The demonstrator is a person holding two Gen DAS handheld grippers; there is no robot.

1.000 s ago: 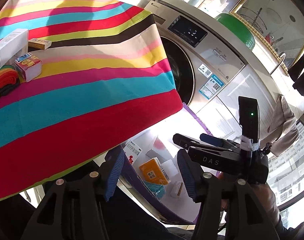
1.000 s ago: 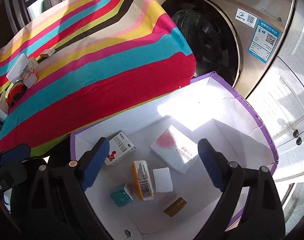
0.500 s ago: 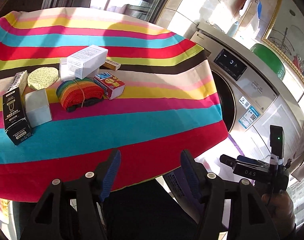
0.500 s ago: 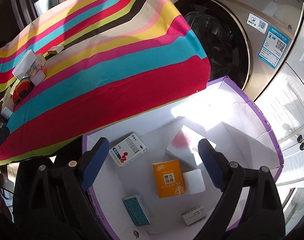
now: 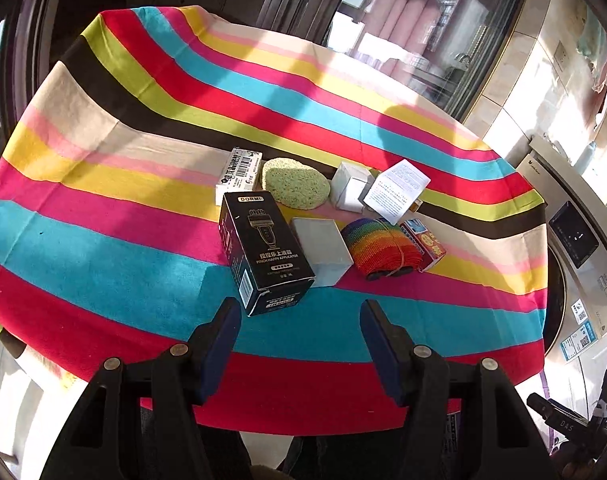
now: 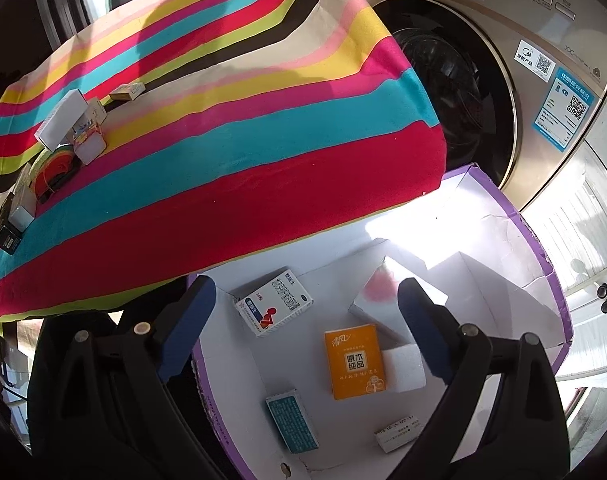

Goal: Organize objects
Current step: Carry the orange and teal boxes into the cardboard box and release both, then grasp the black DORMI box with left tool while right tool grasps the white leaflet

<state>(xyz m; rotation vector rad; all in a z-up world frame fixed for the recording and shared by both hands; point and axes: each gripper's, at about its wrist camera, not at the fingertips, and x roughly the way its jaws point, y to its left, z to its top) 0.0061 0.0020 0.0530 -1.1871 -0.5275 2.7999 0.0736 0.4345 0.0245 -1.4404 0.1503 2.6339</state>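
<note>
My left gripper (image 5: 297, 320) is open and empty, just in front of a black DORMI box (image 5: 263, 250) on the striped table (image 5: 103, 240). Beside that box lie a grey block (image 5: 323, 250), a rainbow cloth roll (image 5: 379, 248), a green sponge (image 5: 295, 188), a red box (image 5: 425, 244) and white boxes (image 5: 395, 190). My right gripper (image 6: 307, 300) is open and empty above a purple-rimmed white box (image 6: 551, 276) on the floor. Inside it lie an orange pack (image 6: 353, 360), a white medicine box (image 6: 273, 306), a teal box (image 6: 291, 420), a white block (image 6: 403, 368) and a pink-marked box (image 6: 377, 296).
A washing machine (image 6: 503, 60) stands right of the table, close behind the floor box. White cabinet doors (image 6: 591, 248) are further right. Windows (image 5: 403, 20) run behind the table. The right gripper shows at the lower right edge of the left wrist view (image 5: 571, 424).
My left gripper has swung from over the floor box up and left to face the objects on the table. My right gripper has shifted slightly above the floor box, staying open.
</note>
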